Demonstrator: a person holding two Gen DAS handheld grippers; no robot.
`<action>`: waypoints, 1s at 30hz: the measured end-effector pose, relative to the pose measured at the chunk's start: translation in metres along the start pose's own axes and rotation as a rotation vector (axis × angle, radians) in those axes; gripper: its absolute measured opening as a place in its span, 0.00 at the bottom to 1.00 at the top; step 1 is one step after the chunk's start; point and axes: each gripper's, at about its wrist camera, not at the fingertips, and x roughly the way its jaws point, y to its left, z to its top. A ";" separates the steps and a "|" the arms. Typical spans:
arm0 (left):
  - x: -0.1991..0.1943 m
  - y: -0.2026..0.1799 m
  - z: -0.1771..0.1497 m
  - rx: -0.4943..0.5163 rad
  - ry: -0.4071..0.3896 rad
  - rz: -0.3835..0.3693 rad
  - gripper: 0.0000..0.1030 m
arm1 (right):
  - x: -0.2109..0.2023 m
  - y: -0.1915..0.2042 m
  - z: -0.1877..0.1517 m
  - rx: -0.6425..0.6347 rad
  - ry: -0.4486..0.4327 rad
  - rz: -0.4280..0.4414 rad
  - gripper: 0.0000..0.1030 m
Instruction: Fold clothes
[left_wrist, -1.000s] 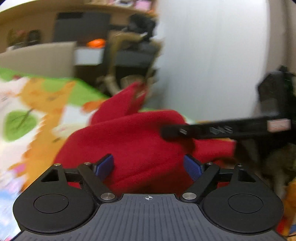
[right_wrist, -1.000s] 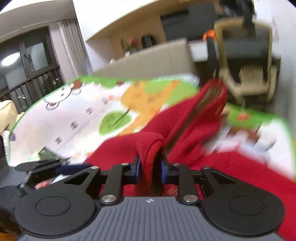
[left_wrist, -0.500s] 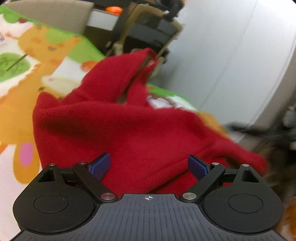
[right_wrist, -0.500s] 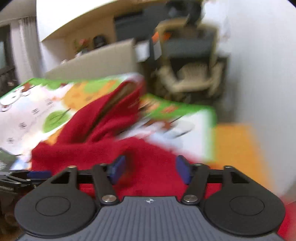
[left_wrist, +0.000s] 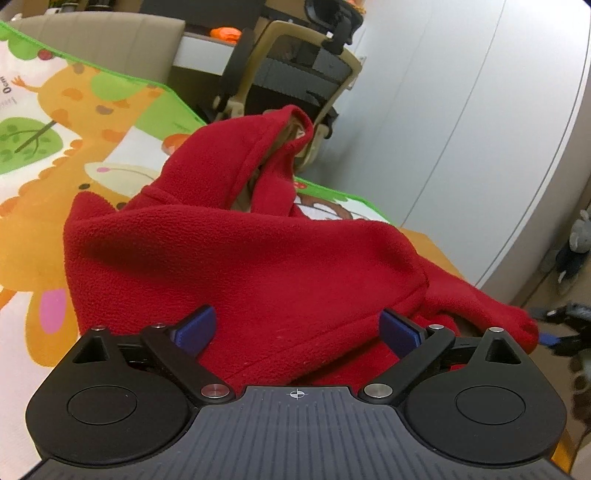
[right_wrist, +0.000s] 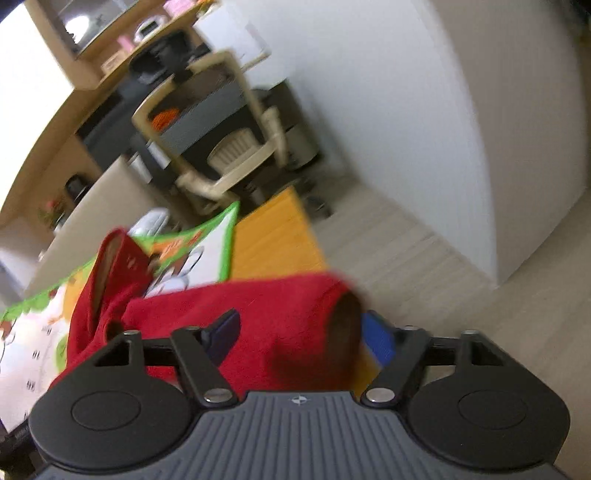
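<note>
Two grippers, both spread wide, and neither one has a grip on anything. Left gripper (left_wrist: 297, 326) sits low with its blue pads (left_wrist: 194, 326) far apart, and the red hoodie (left_wrist: 258, 266) fills the space between and ahead of them. Fleece lies bunched right up to the tool's nose, a stitched hem running across just in front of the body. Straight ahead the hood (left_wrist: 266, 147) stands up in a peak, its opening showing a tan lining. Off to the right pad a sleeve (left_wrist: 484, 310) trails away and ends at a cuff near the mat's edge. Under it all is the play mat (left_wrist: 55, 155), giraffe print and green border, stretching out to the left of the tool. Beyond the hood a beige chair (left_wrist: 295, 74) stands by the white wall (left_wrist: 461, 129).

Over to the right gripper (right_wrist: 299, 338): jaws open wide too, view tilted and blurred. Between its pads lies the sleeve end, the cuff (right_wrist: 345, 328) showing a dark opening close to the right pad (right_wrist: 376, 338). Whether that pad touches the cuff, I cannot tell through the blur. Hood pokes up ahead to the left of the tool, mat beneath it, with an orange mat (right_wrist: 273, 240) straight ahead and pale wooden floor (right_wrist: 443, 280) to the right.
</note>
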 end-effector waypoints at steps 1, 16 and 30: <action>-0.001 0.001 0.000 -0.008 -0.007 -0.008 0.96 | 0.003 0.018 0.001 -0.075 0.000 -0.008 0.25; -0.016 -0.007 -0.003 -0.008 0.014 0.001 0.99 | 0.027 0.339 0.008 -0.698 0.027 0.584 0.09; -0.020 -0.003 -0.014 0.005 0.034 -0.037 1.00 | 0.053 0.271 0.023 -0.443 0.048 0.573 1.00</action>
